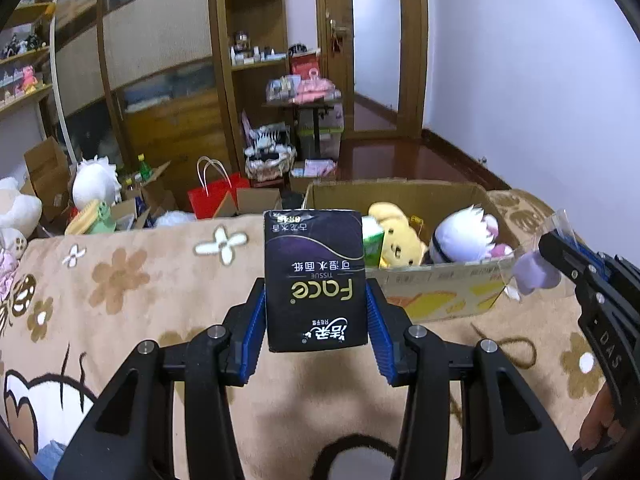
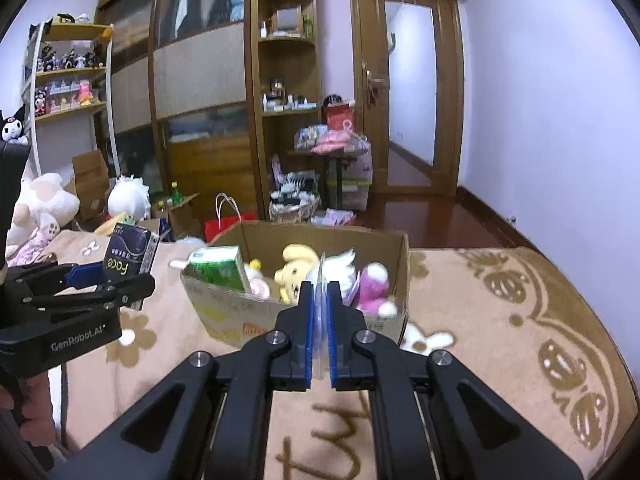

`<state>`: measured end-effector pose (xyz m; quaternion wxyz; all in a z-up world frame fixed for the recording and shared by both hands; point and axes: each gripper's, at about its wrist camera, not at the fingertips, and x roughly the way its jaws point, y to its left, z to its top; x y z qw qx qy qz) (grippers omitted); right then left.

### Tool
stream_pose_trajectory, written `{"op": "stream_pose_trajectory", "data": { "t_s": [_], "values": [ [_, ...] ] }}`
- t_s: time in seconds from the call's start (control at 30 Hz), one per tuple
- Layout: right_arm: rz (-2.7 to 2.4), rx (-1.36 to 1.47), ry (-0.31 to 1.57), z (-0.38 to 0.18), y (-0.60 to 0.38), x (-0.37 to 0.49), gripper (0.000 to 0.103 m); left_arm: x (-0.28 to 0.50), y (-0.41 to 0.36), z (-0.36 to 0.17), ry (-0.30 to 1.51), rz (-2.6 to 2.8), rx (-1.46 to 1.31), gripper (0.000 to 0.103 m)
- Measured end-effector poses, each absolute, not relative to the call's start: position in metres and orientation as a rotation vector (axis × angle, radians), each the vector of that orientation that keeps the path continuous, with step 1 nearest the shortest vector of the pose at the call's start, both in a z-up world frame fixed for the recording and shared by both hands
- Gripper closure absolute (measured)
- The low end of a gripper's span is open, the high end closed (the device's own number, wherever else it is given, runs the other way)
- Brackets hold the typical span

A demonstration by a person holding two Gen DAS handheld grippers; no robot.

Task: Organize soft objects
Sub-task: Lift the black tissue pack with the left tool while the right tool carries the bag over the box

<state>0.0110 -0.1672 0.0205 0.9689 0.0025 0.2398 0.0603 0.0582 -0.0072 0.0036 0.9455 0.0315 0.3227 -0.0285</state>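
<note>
Left claw (image 1: 316, 312): pinching a black tissue pack (image 1: 315, 276) between its blue pads (image 1: 254, 336), holding it upright above the blanket (image 1: 160, 300), just left of the box (image 1: 440, 284). From the right wrist view the same claw (image 2: 120, 276) sits off to the left with the pack (image 2: 128, 256) poking up from it.

Right claw (image 2: 319, 320): pressed nearly together on a thin clear plastic bag (image 2: 319, 304), right at the near wall of the box (image 2: 224, 308). From the left wrist view the bag (image 1: 560, 232) hangs from this claw (image 1: 556, 248) with a small lilac plush (image 1: 534, 274) at its tip, over the box's right corner.

Box: open cardboard, resting on the bed's flowered blanket (image 2: 500, 340).

In the box: a green carton (image 2: 218, 268) leaning at the left end, a yellow plush (image 2: 296, 268) in the middle, a white plush with a pink one (image 2: 374, 284) at the right. The left wrist view shows the yellow plush (image 1: 396, 236) and a white-haired plush (image 1: 464, 236) side by side.

Past the bed: a red bag (image 1: 214, 196), more cardboard boxes, a white plush (image 1: 96, 184) on the floor, wooden shelves (image 1: 248, 40) and a door (image 2: 408, 92).
</note>
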Motion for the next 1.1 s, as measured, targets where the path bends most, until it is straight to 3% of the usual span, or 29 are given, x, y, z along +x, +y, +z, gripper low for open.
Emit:
{"op": "stream_pose_trajectory", "data": {
  "t_s": [0.6,1.1],
  "values": [
    [0.124,-0.007,0.395,0.044,-0.182,0.051,0.096,0.108,-0.033,0.034,0.467,-0.094,0.109,0.058],
    [0.138,0.015,0.361,0.028,-0.196,0.095,0.096,0.151,-0.053,0.009,0.527,-0.153,0.130,0.058]
  ]
}}
